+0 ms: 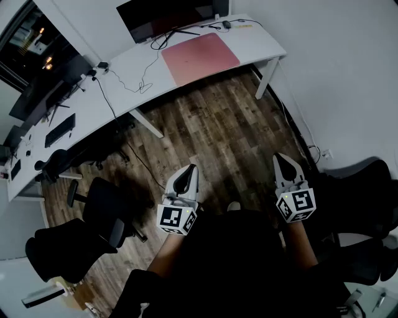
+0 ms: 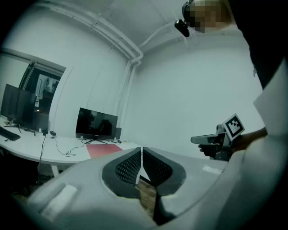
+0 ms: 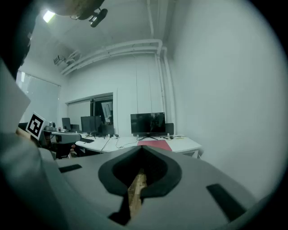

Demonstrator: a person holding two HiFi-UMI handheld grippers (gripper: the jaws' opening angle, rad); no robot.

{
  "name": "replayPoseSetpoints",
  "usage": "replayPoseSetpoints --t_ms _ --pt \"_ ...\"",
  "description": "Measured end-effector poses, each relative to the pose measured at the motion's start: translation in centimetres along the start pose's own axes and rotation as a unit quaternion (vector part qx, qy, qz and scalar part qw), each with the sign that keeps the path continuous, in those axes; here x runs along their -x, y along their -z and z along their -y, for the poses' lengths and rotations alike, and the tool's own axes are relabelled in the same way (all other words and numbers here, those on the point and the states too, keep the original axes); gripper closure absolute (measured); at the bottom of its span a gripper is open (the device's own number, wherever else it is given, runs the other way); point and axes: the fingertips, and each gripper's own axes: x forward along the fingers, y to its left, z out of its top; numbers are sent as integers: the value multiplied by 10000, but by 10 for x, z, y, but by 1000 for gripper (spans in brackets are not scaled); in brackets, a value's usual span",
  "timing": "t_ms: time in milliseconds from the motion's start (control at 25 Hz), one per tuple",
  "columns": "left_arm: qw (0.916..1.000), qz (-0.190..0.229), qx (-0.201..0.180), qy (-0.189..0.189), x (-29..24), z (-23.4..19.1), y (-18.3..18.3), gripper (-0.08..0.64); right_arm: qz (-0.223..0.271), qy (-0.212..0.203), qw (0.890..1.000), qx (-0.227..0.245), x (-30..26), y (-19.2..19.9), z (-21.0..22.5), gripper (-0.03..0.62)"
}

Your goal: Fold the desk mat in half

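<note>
A dark wooden floor (image 1: 217, 143) fills the middle of the head view; along its far side runs a long white desk (image 1: 124, 65), curving away to the left. Two black office chairs stand on the floor; one (image 1: 68, 248) is at the lower left, near the desk's left stretch; the other (image 1: 364, 192) is at the right, close beside the person. A dark monitor (image 1: 168, 15) stands at the desk's back edge, towards its right end. The desk mat (image 1: 200, 57), a reddish rectangle, lies flat and unfolded on the desk's right end, just in front of the monitor; its near side reaches almost to the desk's front edge, and its right side stops short of the desk's right corner.

Both grippers hang over the floor, well apart from the desk and the mat. The left gripper (image 1: 189, 169) has its jaws pressed together with nothing between them; only floor shows below the closed tips in its own view. The right gripper (image 1: 281, 159) is likewise closed and empty, aimed towards the mat and monitor.

A black keyboard (image 1: 60, 130) lies on the desk's left stretch; a thin black cable (image 1: 127, 86) trails across the desk left of the mat.
</note>
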Motion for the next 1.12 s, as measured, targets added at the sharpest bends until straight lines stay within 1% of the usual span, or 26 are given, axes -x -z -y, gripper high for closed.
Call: replayPoseSetpoints --t_ms 160,280,320,440,480,640,720,800,840,920,960,1000,1040,1080,1120 --pt "9999 56 139 -30 -2 8 1 537 -20 -5 10000 -18 5 7 7 594" --pt "9996 111 241 -39 -3 13 -1 537 -81 -139 9998 -152 7 12 8 594" --pt "9996 128 254 -43 -3 15 -2 537 -131 -181 9997 -113 7 14 6 594" --pt "9995 177 258 -35 -4 21 -2 537 -181 -215 9992 270 9 15 2 594" --pt "9995 191 254 -31 -4 23 -2 537 -132 -220 9993 272 10 14 2 594" --pt "9992 233 321 -6 -7 29 -4 536 160 -197 9996 -141 16 6 11 592" --pt "9990 270 366 -9 -7 31 -5 537 159 -177 9995 -186 17 6 16 592" --pt "9990 300 316 -75 -8 30 -7 535 139 -9 9997 -187 19 7 25 582" --pt "9990 318 275 -141 -8 28 -8 535 154 138 9996 -201 20 6 31 532" --pt "9987 360 200 -298 -7 23 -10 520 175 377 9988 -277 22 7 41 462" --pt "9986 366 158 -355 -7 20 -11 481 157 445 9984 -315 22 8 46 410" --pt "9986 345 106 -396 -7 19 -11 409 121 490 9982 -338 22 10 49 349" --pt "9986 297 37 -437 -8 17 -11 354 75 520 9980 -349 21 12 52 306" --pt "9985 244 -42 -492 -10 16 -10 305 30 538 9979 -359 20 15 54 276" --pt "9982 210 -102 -559 -11 14 -9 278 -5 542 9978 -373 20 17 55 252"
